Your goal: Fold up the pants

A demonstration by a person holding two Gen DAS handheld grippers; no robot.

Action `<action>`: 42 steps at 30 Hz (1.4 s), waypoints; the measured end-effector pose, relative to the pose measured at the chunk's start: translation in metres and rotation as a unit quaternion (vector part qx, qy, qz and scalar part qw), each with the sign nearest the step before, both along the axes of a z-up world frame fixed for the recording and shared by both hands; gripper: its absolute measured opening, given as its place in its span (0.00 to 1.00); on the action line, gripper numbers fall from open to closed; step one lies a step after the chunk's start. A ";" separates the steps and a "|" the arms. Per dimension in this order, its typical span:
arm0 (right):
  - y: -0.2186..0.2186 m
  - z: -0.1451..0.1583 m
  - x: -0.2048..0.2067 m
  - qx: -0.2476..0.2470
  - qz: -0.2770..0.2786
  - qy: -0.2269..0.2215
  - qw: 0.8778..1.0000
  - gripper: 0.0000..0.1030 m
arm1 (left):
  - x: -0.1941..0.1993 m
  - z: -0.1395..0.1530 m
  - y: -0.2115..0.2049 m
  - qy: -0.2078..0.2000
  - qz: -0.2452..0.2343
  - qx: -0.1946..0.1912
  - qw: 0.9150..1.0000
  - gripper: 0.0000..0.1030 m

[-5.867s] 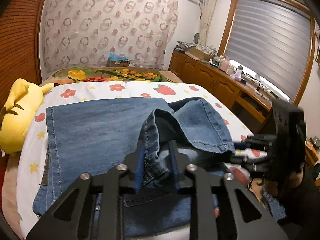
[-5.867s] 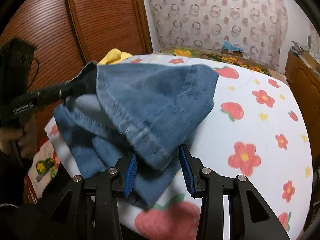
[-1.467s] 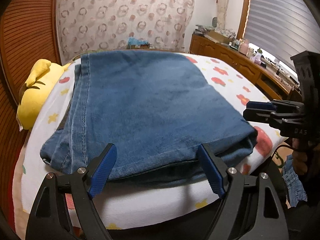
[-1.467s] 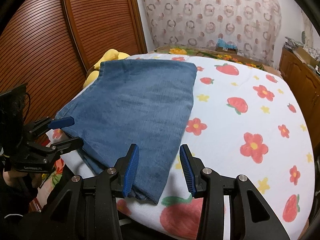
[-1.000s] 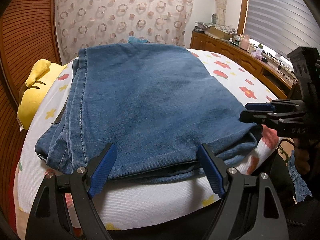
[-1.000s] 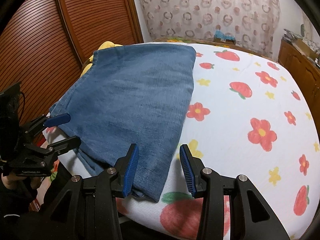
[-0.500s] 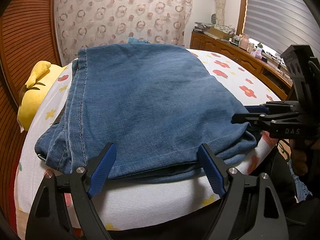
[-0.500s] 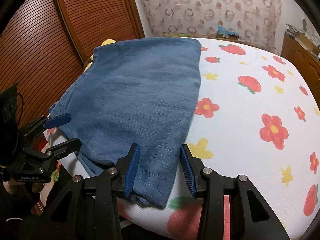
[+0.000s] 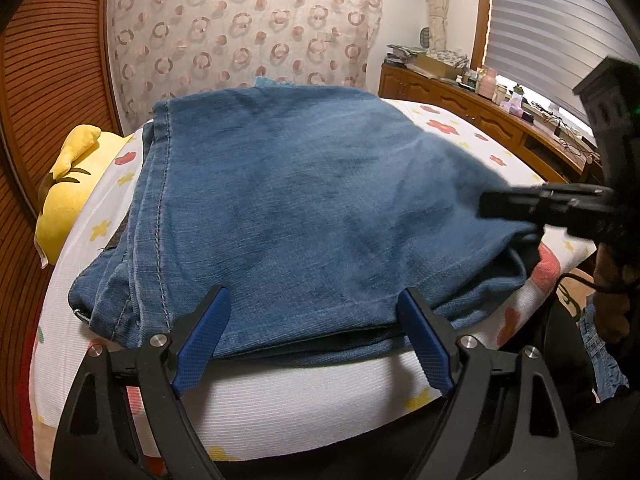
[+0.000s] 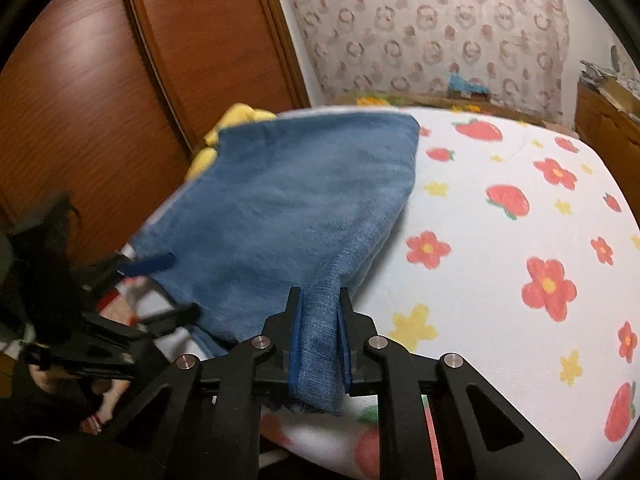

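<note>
The blue denim pants [image 9: 304, 200] lie folded in a thick stack on the bed near its front edge. My left gripper [image 9: 316, 332] is open, its blue pads on either side of the stack's near edge, holding nothing. My right gripper [image 10: 320, 344] is shut on the near right corner of the pants [image 10: 304, 208] and lifts it off the sheet. The right gripper also shows in the left wrist view [image 9: 520, 208] at the stack's right corner. The left gripper shows blurred in the right wrist view [image 10: 160, 284].
A white sheet with flowers and strawberries [image 10: 520, 240] covers the bed. A yellow plush toy [image 9: 68, 184] lies at the left by the wooden wardrobe [image 10: 100, 100]. A wooden dresser with clutter [image 9: 480, 104] runs along the right wall. A patterned curtain [image 9: 240, 32] hangs behind.
My right gripper has closed on the pants' near right corner and raised it, bunching the denim between the pads. My left gripper stays open at the near edge.
</note>
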State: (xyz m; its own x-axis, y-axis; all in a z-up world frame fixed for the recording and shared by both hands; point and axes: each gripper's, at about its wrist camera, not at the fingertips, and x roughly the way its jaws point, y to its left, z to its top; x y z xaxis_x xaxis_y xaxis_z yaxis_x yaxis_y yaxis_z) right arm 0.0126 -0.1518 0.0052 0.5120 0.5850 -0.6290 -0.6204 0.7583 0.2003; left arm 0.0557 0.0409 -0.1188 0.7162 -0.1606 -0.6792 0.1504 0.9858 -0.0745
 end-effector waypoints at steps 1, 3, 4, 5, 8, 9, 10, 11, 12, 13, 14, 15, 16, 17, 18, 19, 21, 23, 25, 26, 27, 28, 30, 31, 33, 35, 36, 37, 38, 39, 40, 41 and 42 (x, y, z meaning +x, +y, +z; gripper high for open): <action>-0.001 0.003 -0.002 0.009 0.004 -0.003 1.000 0.14 | 0.001 0.001 0.000 0.000 0.000 -0.001 1.000 0.84; -0.003 0.007 -0.005 0.016 0.011 -0.009 1.000 0.14 | 0.001 0.002 0.002 0.000 0.001 -0.004 1.000 0.85; -0.002 0.009 -0.007 0.017 0.013 -0.011 1.000 0.14 | 0.002 0.002 0.002 0.000 0.001 -0.005 1.000 0.85; -0.001 0.010 -0.008 0.018 0.015 -0.014 1.000 0.14 | 0.002 0.003 0.002 0.000 0.001 -0.007 1.000 0.85; 0.000 0.014 -0.009 0.022 0.020 -0.016 0.999 0.14 | 0.003 0.003 0.003 0.000 0.000 -0.009 1.000 0.85; -0.001 0.015 -0.010 0.024 0.021 -0.016 0.999 0.14 | 0.003 0.004 0.004 0.000 0.000 -0.009 1.000 0.85; 0.000 0.016 -0.010 0.025 0.023 -0.017 0.999 0.14 | 0.002 0.003 0.003 0.000 0.000 -0.009 1.000 0.85; 0.000 0.017 -0.010 0.026 0.025 -0.018 0.999 0.14 | 0.003 0.004 0.003 0.000 0.000 -0.011 1.000 0.85; 0.001 0.018 -0.011 0.028 0.029 -0.021 0.999 0.13 | 0.002 0.004 0.004 0.001 0.001 -0.014 1.000 0.85; 0.001 0.021 -0.012 0.032 0.033 -0.024 0.999 0.13 | 0.002 0.005 0.007 0.001 0.003 -0.022 1.000 0.85; 0.002 0.024 -0.012 0.034 0.038 -0.029 0.998 0.13 | 0.001 0.005 0.009 0.002 0.005 -0.034 0.999 0.85; 0.005 0.026 -0.011 0.035 0.041 -0.032 0.998 0.13 | 0.000 0.007 0.014 0.001 0.007 -0.048 0.999 0.85; 0.008 0.029 -0.012 0.034 0.045 -0.036 0.998 0.13 | -0.001 0.008 0.016 0.001 0.008 -0.055 0.998 0.85; 0.010 0.031 -0.012 0.034 0.049 -0.038 0.998 0.13 | -0.002 0.010 0.020 0.000 0.009 -0.062 0.998 0.85; 0.013 0.033 -0.012 0.034 0.052 -0.040 0.997 0.13 | -0.003 0.011 0.022 -0.002 0.010 -0.066 0.998 0.85; 0.015 0.034 -0.011 0.032 0.055 -0.043 0.997 0.12 | -0.004 0.013 0.025 -0.004 0.011 -0.069 0.998 0.85; 0.021 0.036 -0.010 0.031 0.062 -0.046 0.997 0.12 | -0.007 0.018 0.031 -0.010 0.015 -0.070 0.997 0.85; 0.027 0.038 -0.007 0.031 0.068 -0.049 0.996 0.12 | -0.010 0.025 0.032 -0.018 0.022 -0.068 0.997 0.85; 0.035 0.042 -0.005 0.032 0.075 -0.052 0.995 0.12 | -0.014 0.031 0.039 -0.027 0.030 -0.067 0.997 0.85; 0.037 0.044 -0.004 0.032 0.079 -0.054 0.995 0.12 | -0.015 0.033 0.043 -0.031 0.035 -0.065 0.997 0.85; 0.041 0.045 -0.003 0.033 0.083 -0.056 0.994 0.12 | -0.016 0.035 0.047 -0.033 0.040 -0.063 0.997 0.85; 0.044 0.047 -0.003 0.034 0.087 -0.057 0.994 0.12 | -0.018 0.037 0.052 -0.037 0.047 -0.061 0.996 0.85; 0.051 0.048 -0.001 0.034 0.096 -0.059 0.993 0.12 | -0.021 0.039 0.063 -0.042 0.060 -0.061 0.995 0.85; 0.055 0.049 0.000 0.034 0.101 -0.061 0.992 0.12 | -0.023 0.041 0.069 -0.044 0.068 -0.063 0.995 0.85; 0.064 0.050 0.001 0.032 0.113 -0.065 0.991 0.12 | -0.025 0.042 0.081 -0.047 0.080 -0.063 0.994 0.85; 0.075 0.051 0.002 0.028 0.124 -0.069 0.989 0.12 | -0.028 0.042 0.092 -0.051 0.091 -0.064 0.992 0.85; 0.084 0.051 0.002 0.023 0.132 -0.074 0.988 0.12 | -0.029 0.041 0.096 -0.050 0.096 -0.066 0.992 0.85; 0.092 0.052 0.002 0.019 0.140 -0.077 0.987 0.11 | -0.030 0.041 0.097 -0.049 0.099 -0.067 0.992 0.85; 0.099 0.052 0.004 0.019 0.149 -0.075 0.986 0.11 | -0.031 0.040 0.101 -0.050 0.103 -0.068 0.991 0.85; 0.105 0.052 0.005 0.019 0.156 -0.074 0.985 0.11 | -0.032 0.040 0.105 -0.051 0.108 -0.068 0.990 0.85; 0.112 0.052 0.006 0.018 0.162 -0.075 0.984 0.11 | -0.034 0.039 0.108 -0.051 0.111 -0.069 0.990 0.85; 0.117 0.052 0.007 0.017 0.167 -0.075 0.983 0.11 | -0.035 0.039 0.111 -0.051 0.115 -0.069 0.990 0.85; 0.124 0.052 0.008 0.016 0.173 -0.073 0.982 0.11 | -0.037 0.039 0.115 -0.051 0.119 -0.069 0.989 0.85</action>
State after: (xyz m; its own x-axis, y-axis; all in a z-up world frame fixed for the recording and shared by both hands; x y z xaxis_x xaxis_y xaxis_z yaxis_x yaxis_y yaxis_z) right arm 0.0202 -0.0281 0.0567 0.3633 0.7584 -0.5412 -0.8634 0.4923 0.1102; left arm 0.0185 0.1558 -0.0800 0.8090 -0.0654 -0.5841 -0.0709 0.9757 -0.2075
